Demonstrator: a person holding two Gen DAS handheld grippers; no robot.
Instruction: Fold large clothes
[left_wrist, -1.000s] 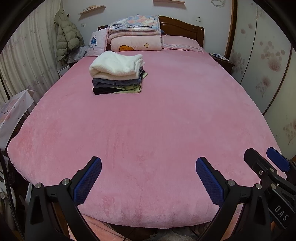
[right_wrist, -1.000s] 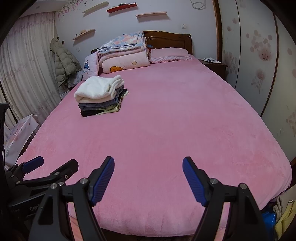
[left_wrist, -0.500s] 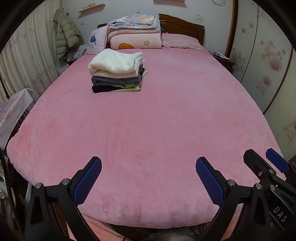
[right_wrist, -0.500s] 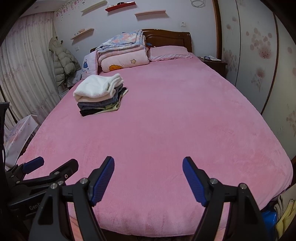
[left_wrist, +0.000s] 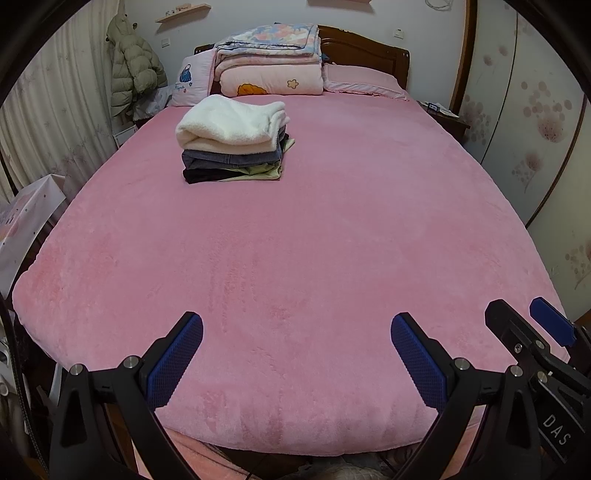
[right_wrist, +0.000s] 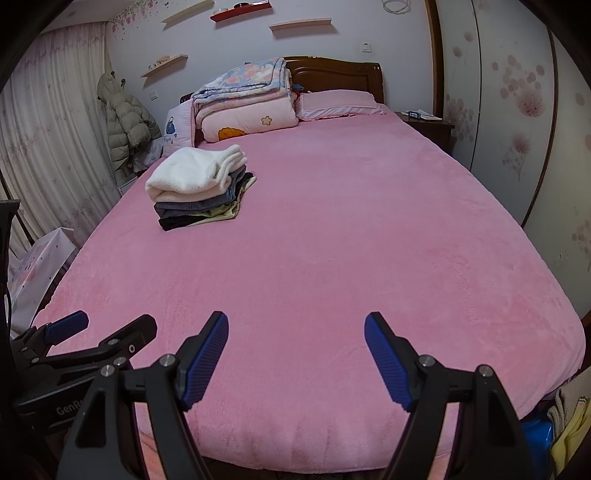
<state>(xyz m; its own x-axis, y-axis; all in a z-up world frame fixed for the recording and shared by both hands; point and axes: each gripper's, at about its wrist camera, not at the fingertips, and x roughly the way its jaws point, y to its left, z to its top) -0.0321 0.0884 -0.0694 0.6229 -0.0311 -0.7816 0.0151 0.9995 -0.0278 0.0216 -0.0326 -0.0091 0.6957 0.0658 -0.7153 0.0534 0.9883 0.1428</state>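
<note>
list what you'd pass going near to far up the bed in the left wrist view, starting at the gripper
left gripper → bare pink bed cover → stack of folded clothes → folded quilts → wooden headboard

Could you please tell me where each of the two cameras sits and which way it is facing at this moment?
Left wrist: on the left gripper at the foot of the bed, looking down towards the headboard; its open fingers show, with the right gripper at right.
Right wrist: on the right gripper, facing likewise; open fingers, with the left gripper at left.
Shared: the bed and the stack of folded clothes.
</note>
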